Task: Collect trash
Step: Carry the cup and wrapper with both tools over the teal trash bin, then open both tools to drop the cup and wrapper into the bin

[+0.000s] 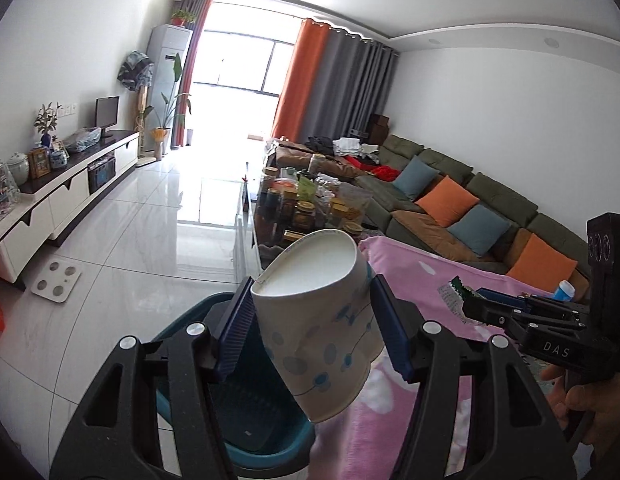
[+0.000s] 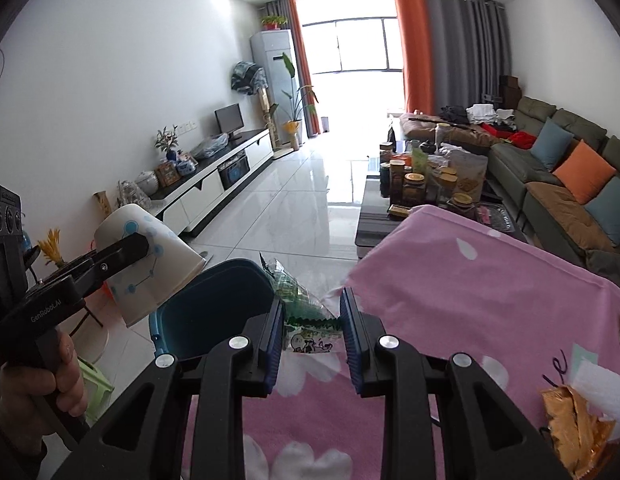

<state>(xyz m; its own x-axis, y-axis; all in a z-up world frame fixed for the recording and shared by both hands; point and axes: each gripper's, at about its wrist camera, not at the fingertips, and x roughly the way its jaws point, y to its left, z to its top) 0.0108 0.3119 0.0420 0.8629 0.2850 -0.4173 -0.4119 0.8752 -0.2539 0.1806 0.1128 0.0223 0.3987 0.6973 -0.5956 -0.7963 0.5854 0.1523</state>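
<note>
At lower centre of each view, the left gripper (image 1: 310,320) squeezes a light, crushable paper cup (image 1: 321,320) by its sides, while the right gripper (image 2: 311,334), nearly closed, pinches a flimsy, crinkly wrapper (image 2: 306,312) beside the bin (image 2: 214,312).

Bin (image 2: 214,312) on the floor just left of the blanket-covered table (image 2: 489,292); paper cup (image 1: 321,320), tilted, between the left gripper (image 1: 310,332) pads above the bin, wrapper (image 2: 306,312) between the right gripper (image 2: 311,332) pads at the table's left edge. Low table crowded with jars (image 2: 413,188) behind the blanket; sofa (image 2: 549,168) along the right wall, TV cabinet (image 2: 214,184) along the left, window (image 2: 349,44) at the far end. Crumpled foil wrapper (image 2: 573,428) on the blanket, near right.
</note>
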